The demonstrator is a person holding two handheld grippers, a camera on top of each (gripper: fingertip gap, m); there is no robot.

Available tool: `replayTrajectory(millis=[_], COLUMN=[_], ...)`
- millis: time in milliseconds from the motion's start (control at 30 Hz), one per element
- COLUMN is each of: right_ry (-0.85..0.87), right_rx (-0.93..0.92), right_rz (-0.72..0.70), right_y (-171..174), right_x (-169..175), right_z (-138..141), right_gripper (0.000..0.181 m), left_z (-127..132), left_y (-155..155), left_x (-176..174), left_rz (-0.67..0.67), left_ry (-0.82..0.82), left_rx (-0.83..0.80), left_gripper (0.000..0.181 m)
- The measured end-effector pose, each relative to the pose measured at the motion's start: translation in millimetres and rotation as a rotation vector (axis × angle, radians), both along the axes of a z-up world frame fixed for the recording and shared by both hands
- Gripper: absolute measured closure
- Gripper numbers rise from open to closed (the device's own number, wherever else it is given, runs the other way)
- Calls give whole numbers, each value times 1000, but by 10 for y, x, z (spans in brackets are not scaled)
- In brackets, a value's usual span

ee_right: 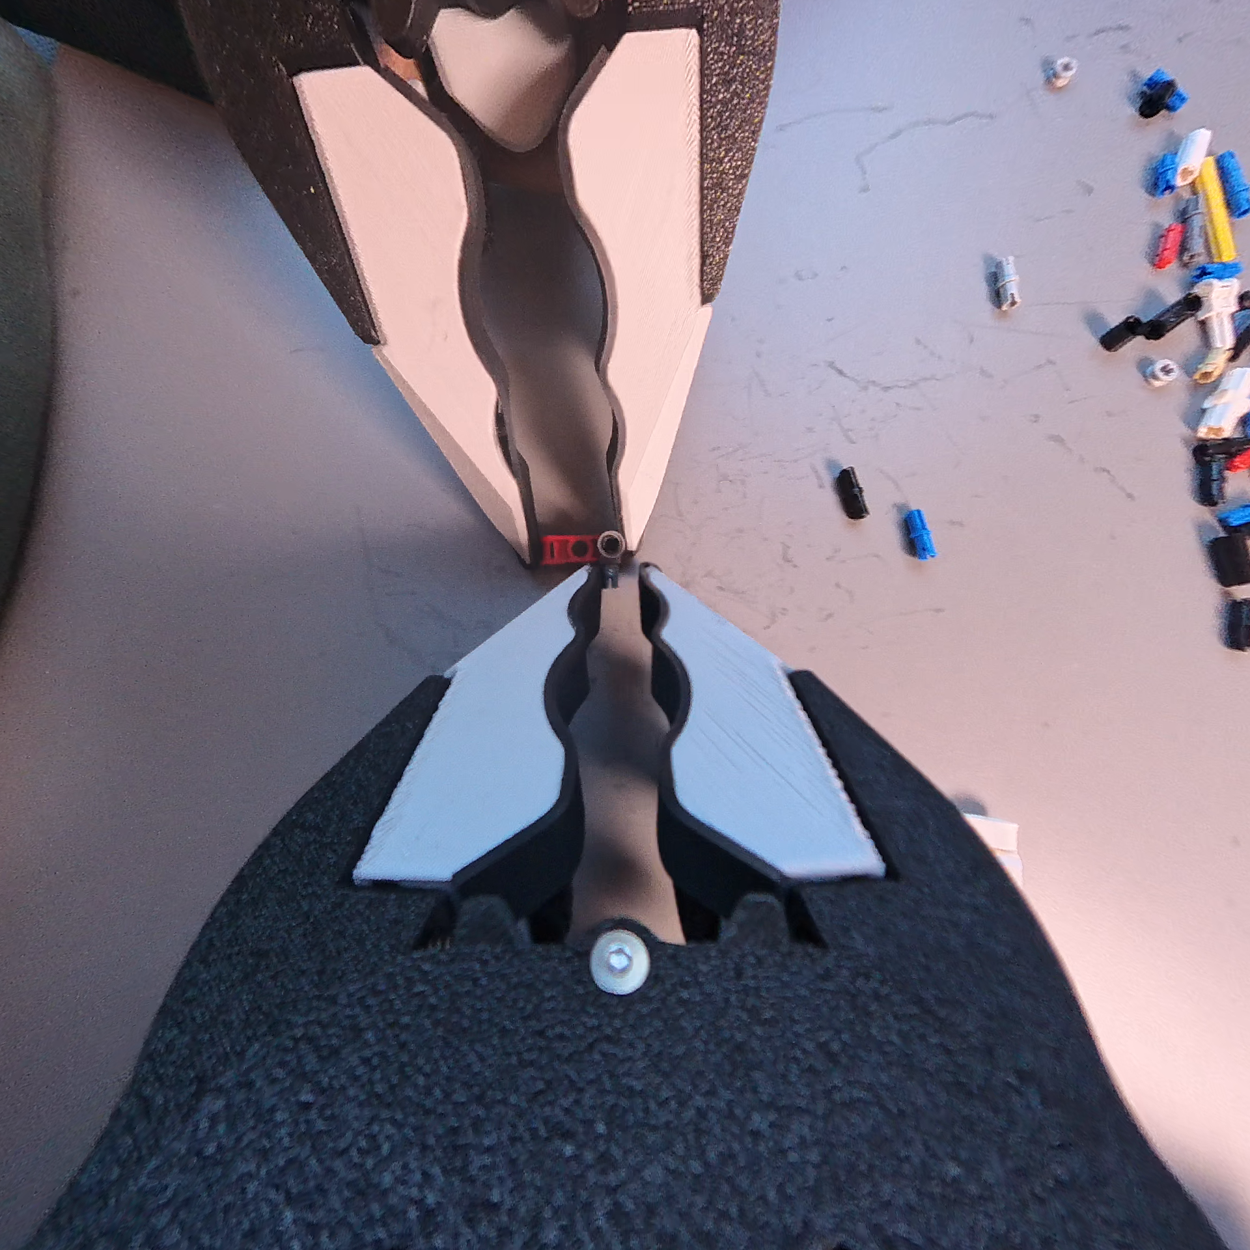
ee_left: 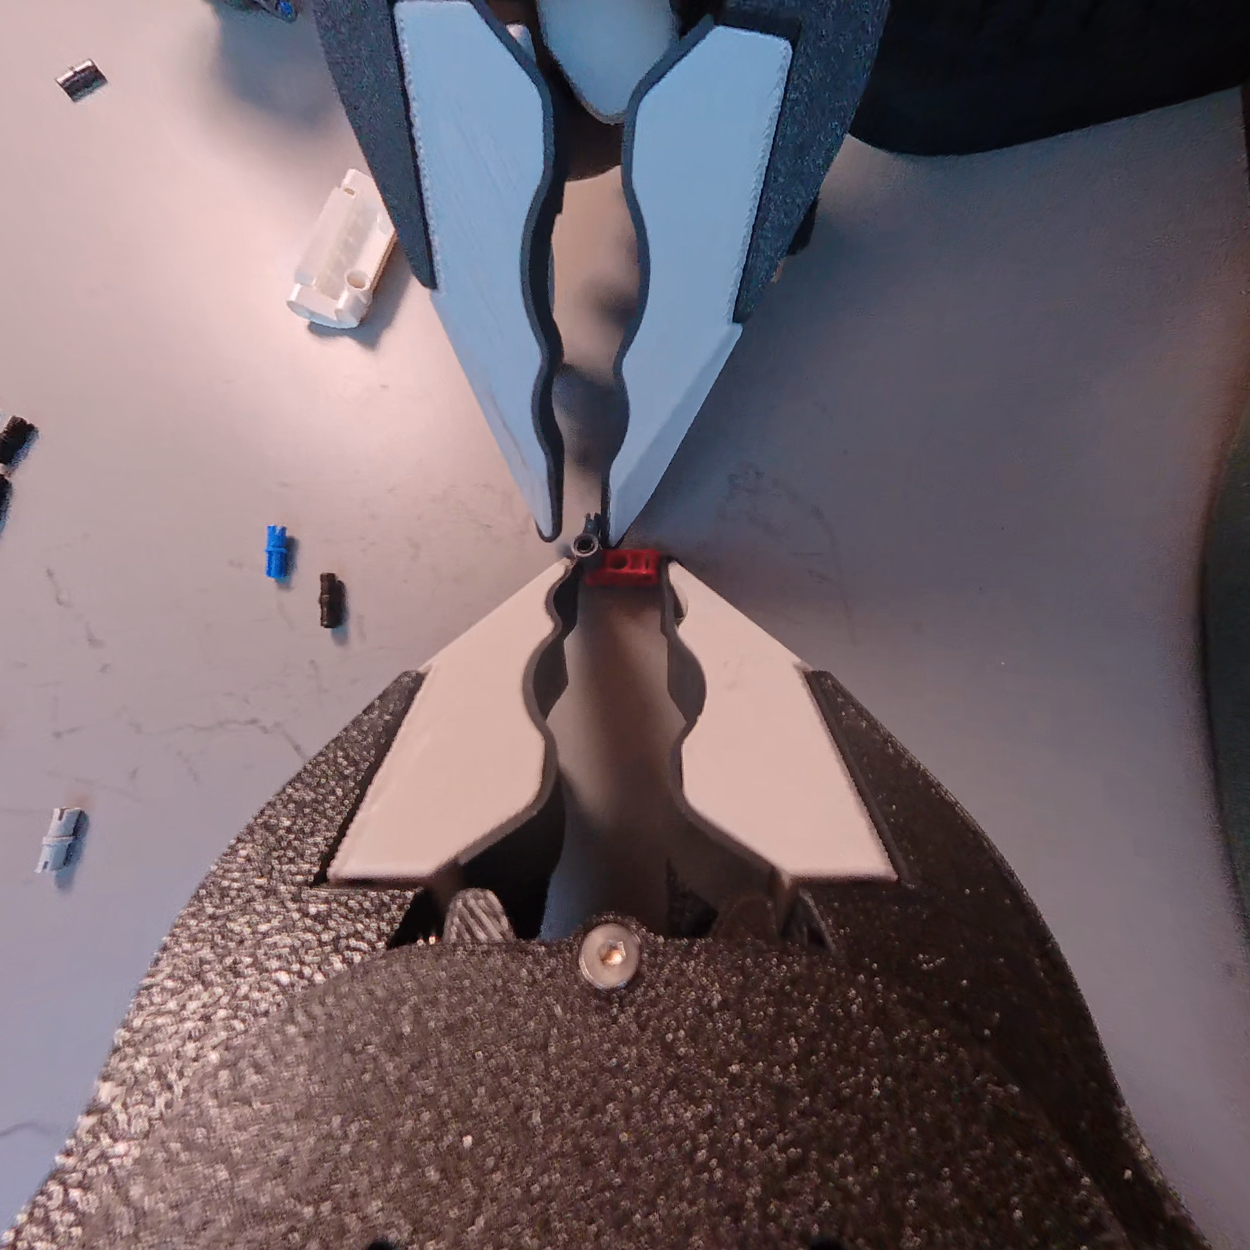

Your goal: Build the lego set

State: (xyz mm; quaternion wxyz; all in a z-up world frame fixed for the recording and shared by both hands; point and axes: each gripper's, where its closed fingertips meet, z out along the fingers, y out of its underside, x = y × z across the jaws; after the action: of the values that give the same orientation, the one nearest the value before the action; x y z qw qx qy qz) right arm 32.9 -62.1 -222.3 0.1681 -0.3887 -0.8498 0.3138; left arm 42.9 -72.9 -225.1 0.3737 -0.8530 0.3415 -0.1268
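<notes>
Left wrist view: a red connector [ee_left: 630, 567] is clamped in the left tongs [ee_left: 622, 565]; a black pin [ee_left: 586, 541], seemingly half-seated, is pinched by the right tongs [ee_left: 583, 531]. Many pieces [ee_right: 1211, 223] are left loose on the bench [ee_right: 879, 676].

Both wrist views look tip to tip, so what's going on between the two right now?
The left hand-held gripper clamps a small red lego piece at its fingertips. The right hand-held gripper faces it tip to tip, pinching a small black pin that meets one end of the red piece. Whether the pin is fully seated is not clear. Loose pieces lie scattered on the table, including a blue pin and a white block.
</notes>
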Motion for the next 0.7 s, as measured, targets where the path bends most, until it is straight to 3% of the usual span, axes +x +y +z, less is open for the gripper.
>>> replayTrajectory(millis=[333, 500, 700], right_ry=[200, 260, 272], right_rx=[55, 125, 119], right_rz=[8, 51, -38], right_y=[112, 74, 310], right_x=[26, 31, -4], right_z=[248, 219, 224], right_gripper=[163, 162, 162], left_z=[-2, -4, 145], left_y=[77, 76, 89], left_x=[-125, -137, -375], left_rz=[86, 87, 119], left_ry=[-5, -17, -32], left_rx=[-5, -17, 45], left_gripper=[158, 154, 152])
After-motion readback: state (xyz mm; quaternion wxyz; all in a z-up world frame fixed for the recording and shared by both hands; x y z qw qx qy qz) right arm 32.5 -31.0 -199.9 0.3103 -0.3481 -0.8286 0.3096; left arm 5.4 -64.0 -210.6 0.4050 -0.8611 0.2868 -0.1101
